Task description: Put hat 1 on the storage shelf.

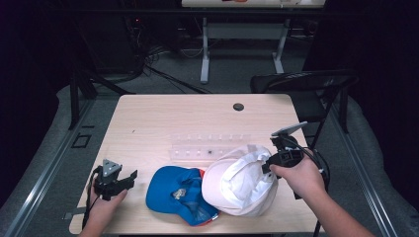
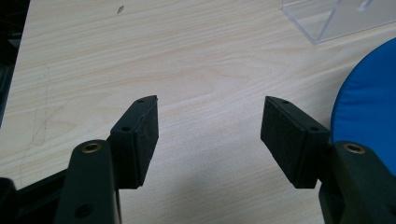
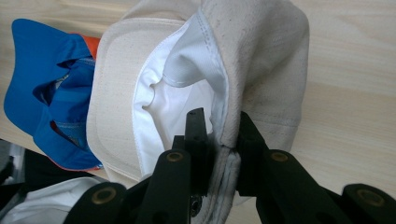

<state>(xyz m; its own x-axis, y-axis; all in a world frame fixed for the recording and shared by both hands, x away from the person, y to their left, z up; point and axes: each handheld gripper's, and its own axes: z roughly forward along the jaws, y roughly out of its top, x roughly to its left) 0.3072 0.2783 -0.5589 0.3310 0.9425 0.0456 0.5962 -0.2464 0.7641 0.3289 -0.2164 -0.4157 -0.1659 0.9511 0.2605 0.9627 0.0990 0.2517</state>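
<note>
Now the right gripper is pinching the rim of the white cap, with one jaw inside on the white lining and the other outside on the cream cloth. In the high view this cap is lying at the lower middle-right of the frame, upside down, and its edge is overlapping the blue cap just to the left of it. The left gripper is resting at the lower left of the high view, its jaws spread wide with nothing between them, over the bare table and near the blue cap's edge.

The step in hand looks like lifting or moving the white cap by its rim, perhaps toward the clear rack that is standing just behind both caps. To do it well, I think the grip should go deeper, because only the thin band is caught and the soft cloth could slip out. The lift should be slow and straight up first, so the white cap is coming free from the blue one without dragging it. The crown is folding in, so the cap will probably hang and swing. The left gripper could be supporting the opposite side of the rim, or holding the blue cap down.
</note>
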